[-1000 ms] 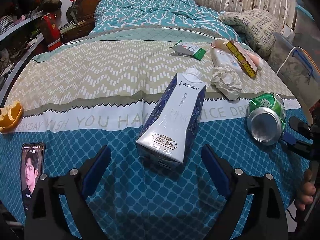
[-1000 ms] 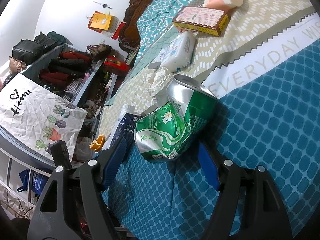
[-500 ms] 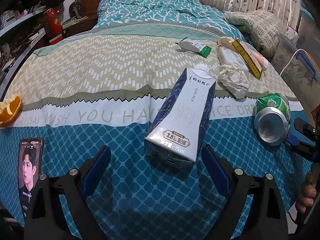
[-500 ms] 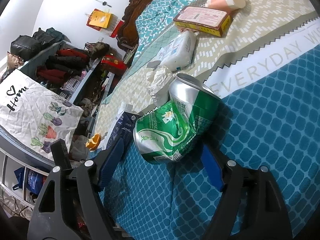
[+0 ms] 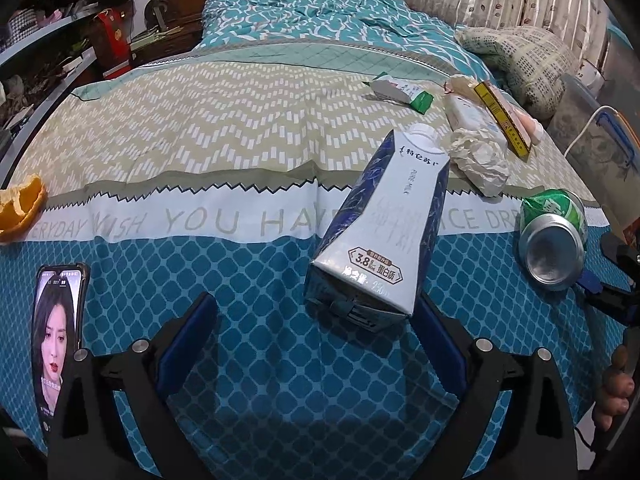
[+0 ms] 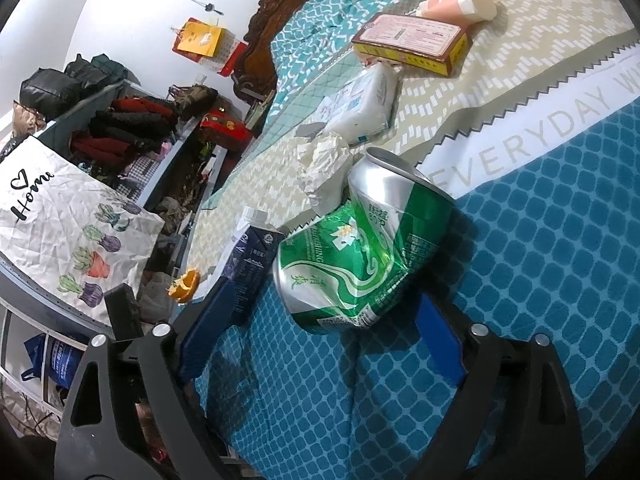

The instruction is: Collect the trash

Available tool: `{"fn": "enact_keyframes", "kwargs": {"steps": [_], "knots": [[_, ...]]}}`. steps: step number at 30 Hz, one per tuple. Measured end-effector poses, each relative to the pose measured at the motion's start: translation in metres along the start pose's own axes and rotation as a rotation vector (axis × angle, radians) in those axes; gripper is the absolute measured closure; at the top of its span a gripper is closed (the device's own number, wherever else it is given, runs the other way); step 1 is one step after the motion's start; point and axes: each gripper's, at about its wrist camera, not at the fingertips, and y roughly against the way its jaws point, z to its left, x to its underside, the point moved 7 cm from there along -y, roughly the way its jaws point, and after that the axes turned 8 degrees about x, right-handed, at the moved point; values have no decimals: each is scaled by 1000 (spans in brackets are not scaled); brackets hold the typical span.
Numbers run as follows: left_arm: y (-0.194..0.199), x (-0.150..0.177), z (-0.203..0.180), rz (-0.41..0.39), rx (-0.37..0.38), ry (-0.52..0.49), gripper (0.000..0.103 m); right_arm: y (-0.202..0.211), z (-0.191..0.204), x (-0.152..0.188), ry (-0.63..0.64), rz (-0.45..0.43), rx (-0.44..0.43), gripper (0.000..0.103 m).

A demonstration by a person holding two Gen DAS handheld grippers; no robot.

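A white and dark blue milk carton (image 5: 380,228) lies on the bed cover, its bottom end toward me. My left gripper (image 5: 316,338) is open, low over the cover; the carton's bottom sits just ahead, nearer the right finger. A dented green can (image 6: 360,252) lies on its side, its near end between the open fingers of my right gripper (image 6: 320,340). The can (image 5: 554,238) and the right gripper's tips also show at the right of the left wrist view. A crumpled tissue (image 5: 480,158) lies behind the carton.
A phone (image 5: 56,344) with a lit screen lies at the left, orange peel (image 5: 20,208) beyond it. A yellow box (image 6: 412,42), a tissue pack (image 6: 360,108), a pink tube (image 6: 460,2) and a green-tipped wrapper (image 5: 400,90) lie farther up the bed. Cluttered shelves stand at the left.
My left gripper has slid left, so the carton now sits toward its right finger. My right gripper has edged closer to the can. Both stay open.
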Motion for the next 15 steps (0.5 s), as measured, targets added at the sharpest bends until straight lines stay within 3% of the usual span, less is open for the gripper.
{"fn": "enact_keyframes", "kwargs": {"steps": [2, 15], "knots": [[0, 1, 1, 0, 3, 3, 10, 1, 3, 0, 11, 0, -14, 7], [-4, 8, 11, 12, 14, 27, 9, 1, 8, -3, -18, -55, 8, 3]]}}
